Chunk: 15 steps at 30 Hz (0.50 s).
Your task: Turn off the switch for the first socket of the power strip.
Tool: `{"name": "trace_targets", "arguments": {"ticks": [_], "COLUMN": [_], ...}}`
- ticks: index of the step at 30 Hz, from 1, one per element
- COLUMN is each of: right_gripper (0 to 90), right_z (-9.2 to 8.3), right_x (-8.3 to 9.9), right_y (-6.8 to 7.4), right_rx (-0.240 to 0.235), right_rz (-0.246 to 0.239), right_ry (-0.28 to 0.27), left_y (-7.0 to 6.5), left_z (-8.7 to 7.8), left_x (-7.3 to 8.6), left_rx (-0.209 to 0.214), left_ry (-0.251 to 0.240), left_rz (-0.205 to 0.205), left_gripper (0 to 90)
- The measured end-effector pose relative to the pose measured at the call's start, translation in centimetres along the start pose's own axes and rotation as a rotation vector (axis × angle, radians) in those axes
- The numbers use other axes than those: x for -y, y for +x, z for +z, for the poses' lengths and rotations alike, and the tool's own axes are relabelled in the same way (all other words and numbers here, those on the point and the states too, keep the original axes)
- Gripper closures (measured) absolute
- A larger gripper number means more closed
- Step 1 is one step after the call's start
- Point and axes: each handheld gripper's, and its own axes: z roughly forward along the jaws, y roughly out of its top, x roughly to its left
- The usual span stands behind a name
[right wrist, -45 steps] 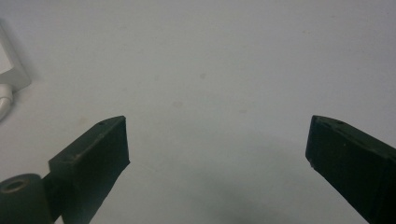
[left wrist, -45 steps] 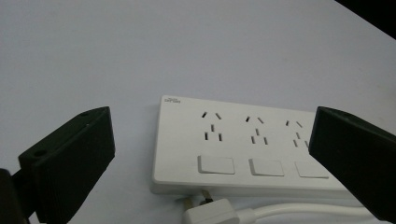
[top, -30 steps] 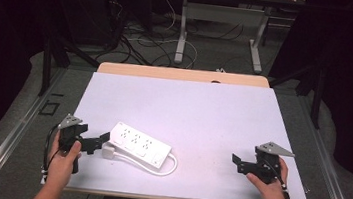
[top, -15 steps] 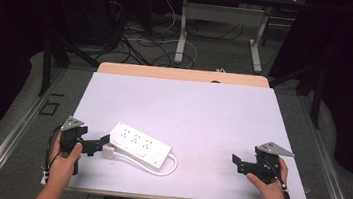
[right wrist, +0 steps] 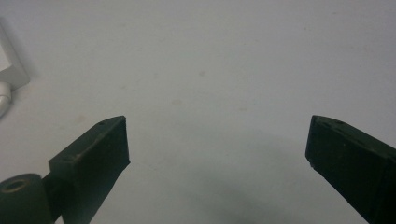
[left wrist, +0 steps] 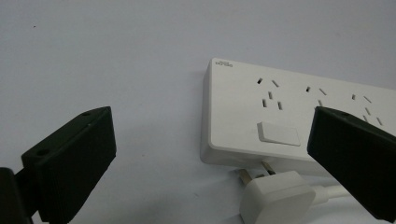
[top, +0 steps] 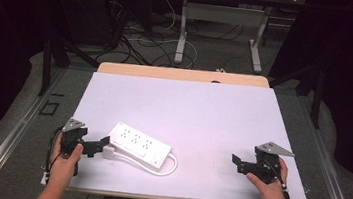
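We hold the left tool (left wrist: pixel 210 163) spread, jaws flanking the white plug (left wrist: pixel 275 198) beside the power strip (left wrist: pixel 299 121). Right tool (right wrist: pixel 217 158) spread over bare counter (top: pixel 213 114).

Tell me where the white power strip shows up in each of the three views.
High view: power strip lies lower left on the white table, just right of the left gripper.
Left gripper view: right of centre, between the open jaws, its plug beneath it.
Right gripper view: a white corner at the left edge.
Shared landmark: the white table.
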Motion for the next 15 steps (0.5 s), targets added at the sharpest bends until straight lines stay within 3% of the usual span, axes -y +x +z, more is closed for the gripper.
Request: {"name": "trace_targets", "arguments": {"ticks": [15], "right_gripper": [5.6], "right_z": [0.11], "right_x": [0.09], "right_y": [-0.04], "right_rx": [-0.007], "right_rz": [0.021], "right_ry": [0.008], "left_y": [-0.01], "left_z": [0.17], "left_x": [0.01], "left_rx": [-0.003], "left_ry": [-0.002], "left_rz": [0.001], "left_gripper": [1.2]}}
